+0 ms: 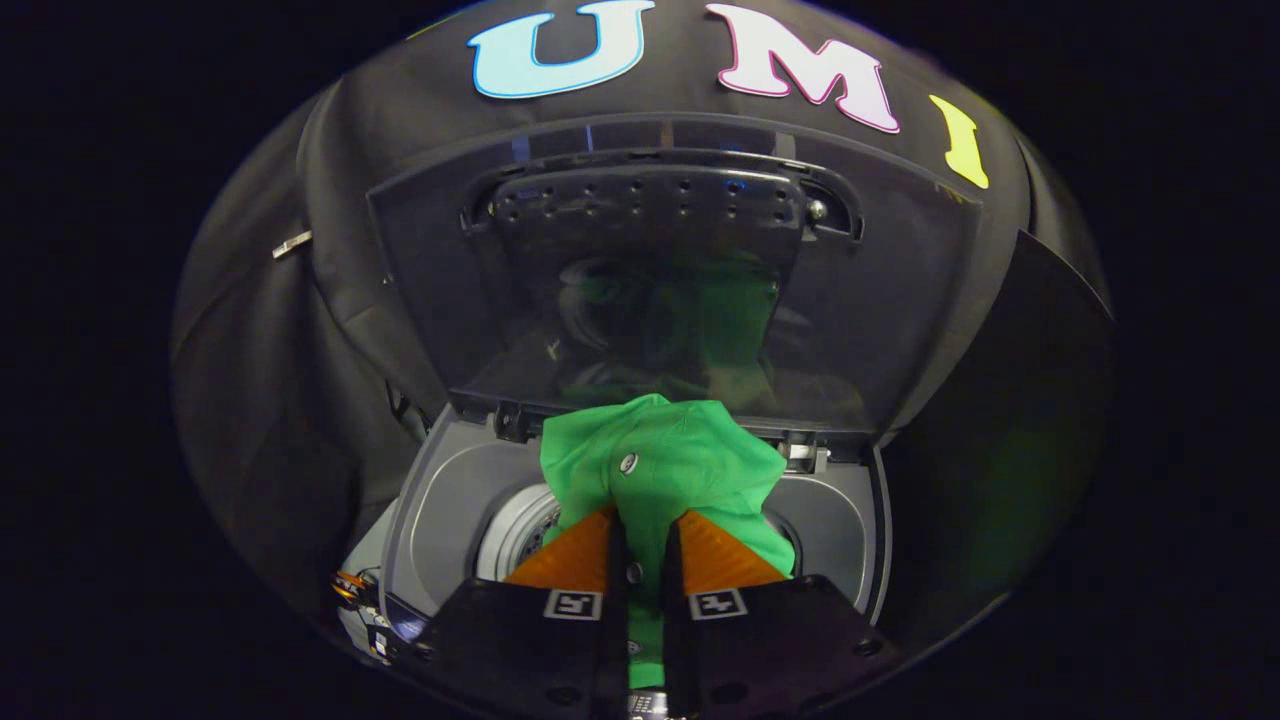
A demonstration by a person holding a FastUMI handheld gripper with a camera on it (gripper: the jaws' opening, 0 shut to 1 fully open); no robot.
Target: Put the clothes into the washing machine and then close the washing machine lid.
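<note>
A green garment (665,465) with white buttons hangs bunched between my two fingers. My gripper (645,535) is shut on it, a fold of cloth pinched in the narrow gap. The cloth hangs right over the round drum opening (520,530) of a grey top-loading washing machine (450,500). The machine's dark see-through lid (680,290) stands raised upright behind the drum, hinged at the back, and mirrors the green cloth. The cloth and my fingers hide most of the drum.
Black cloth walls close in behind and on both sides of the machine. Some small wires and parts (355,590) sit by the machine's near left corner.
</note>
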